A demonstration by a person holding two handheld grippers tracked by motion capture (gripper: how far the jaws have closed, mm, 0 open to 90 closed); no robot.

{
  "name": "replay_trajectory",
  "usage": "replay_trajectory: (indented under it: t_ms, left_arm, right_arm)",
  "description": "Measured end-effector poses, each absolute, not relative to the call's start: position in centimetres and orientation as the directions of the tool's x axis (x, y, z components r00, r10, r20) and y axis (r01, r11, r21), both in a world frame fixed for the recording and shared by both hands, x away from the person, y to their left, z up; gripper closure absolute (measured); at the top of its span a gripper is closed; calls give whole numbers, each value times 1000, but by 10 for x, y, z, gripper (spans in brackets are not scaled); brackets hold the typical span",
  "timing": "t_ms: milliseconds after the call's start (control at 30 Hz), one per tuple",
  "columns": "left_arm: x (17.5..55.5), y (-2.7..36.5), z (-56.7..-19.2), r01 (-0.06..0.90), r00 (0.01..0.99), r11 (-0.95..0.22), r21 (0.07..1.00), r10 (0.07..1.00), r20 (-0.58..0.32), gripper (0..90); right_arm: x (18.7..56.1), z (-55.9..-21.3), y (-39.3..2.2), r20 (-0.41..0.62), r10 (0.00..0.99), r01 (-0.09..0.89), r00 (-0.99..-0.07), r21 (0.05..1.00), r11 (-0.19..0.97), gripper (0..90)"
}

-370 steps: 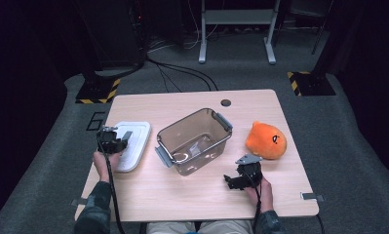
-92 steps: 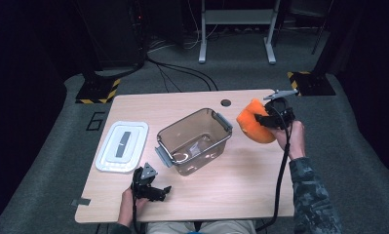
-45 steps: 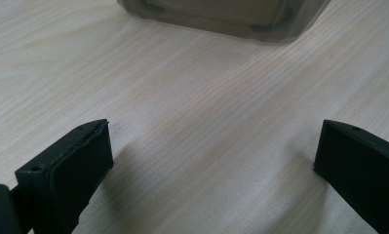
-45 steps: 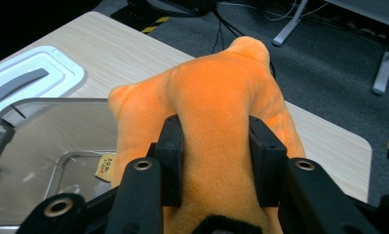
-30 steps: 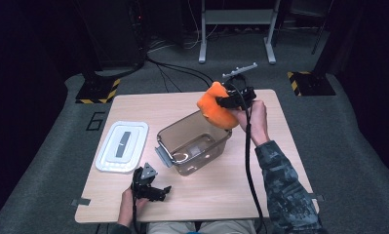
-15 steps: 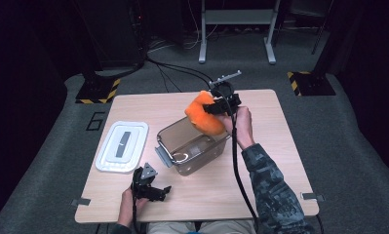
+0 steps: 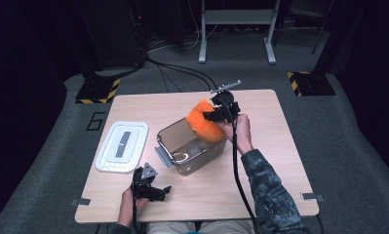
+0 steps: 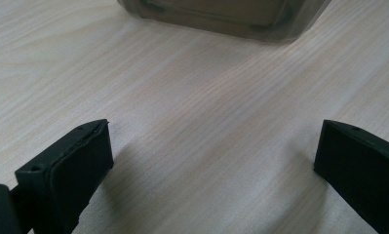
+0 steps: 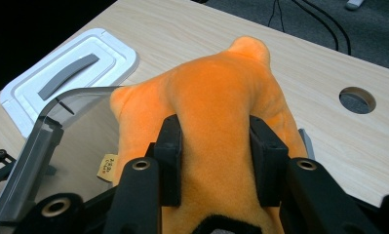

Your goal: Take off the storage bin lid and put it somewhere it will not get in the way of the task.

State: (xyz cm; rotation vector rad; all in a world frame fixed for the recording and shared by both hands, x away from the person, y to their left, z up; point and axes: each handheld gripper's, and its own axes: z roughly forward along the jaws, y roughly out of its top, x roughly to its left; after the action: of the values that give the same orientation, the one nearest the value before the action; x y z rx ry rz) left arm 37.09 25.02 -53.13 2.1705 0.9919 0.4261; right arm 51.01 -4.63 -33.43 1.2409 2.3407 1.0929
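- High view: orange plush (image 7: 204, 126) is clamped by right gripper (image 7: 220, 113) over the clear bin's (image 7: 182, 146) far rim.
- Left gripper (image 7: 155, 190) is held wide open, empty, on bare table (image 7: 280, 161) near the front edge.

My right claw (image 9: 214, 161) black, plush toy (image 9: 221, 112) bright orange with a small yellow tag, container (image 7: 182, 146) smoky translucent grey, lid (image 7: 122, 146) white with grey handle strip, surface (image 7: 280, 146) pale wood grain, floor carpet (image 7: 353, 146) grey, sleeve (image 7: 270, 195) camouflage.

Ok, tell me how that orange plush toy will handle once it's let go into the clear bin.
Likely soft: the right gripper visibly pinches the orange plush toy inward. Probably light, hanging from one grip. It should land without rolling in the clear bin.
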Motion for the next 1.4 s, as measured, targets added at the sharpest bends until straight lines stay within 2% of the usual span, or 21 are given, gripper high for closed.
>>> replay_trajectory:
  t_ms: [467,1000,1200,1400]
  left_arm:
    - [371,251,-531,528,655,-464,712,755,6,3]
    - [371,251,-531,526,653,-462,714,758,9,3]
    - [371,250,-531,526,651,-458,716,759,8,3]
    - [371,251,-531,526,651,-462,714,759,11,4]
  right_arm:
    - [516,-351,-48,131,791,596,-598,732,329,612]
    - [524,-384,-43,164,795,654,-584,675,341,563]
    - [528,-394,-40,159,808,684,-568,638,355,493]
    - [530,-404,-33,133,822,705,-553,601,377,369]
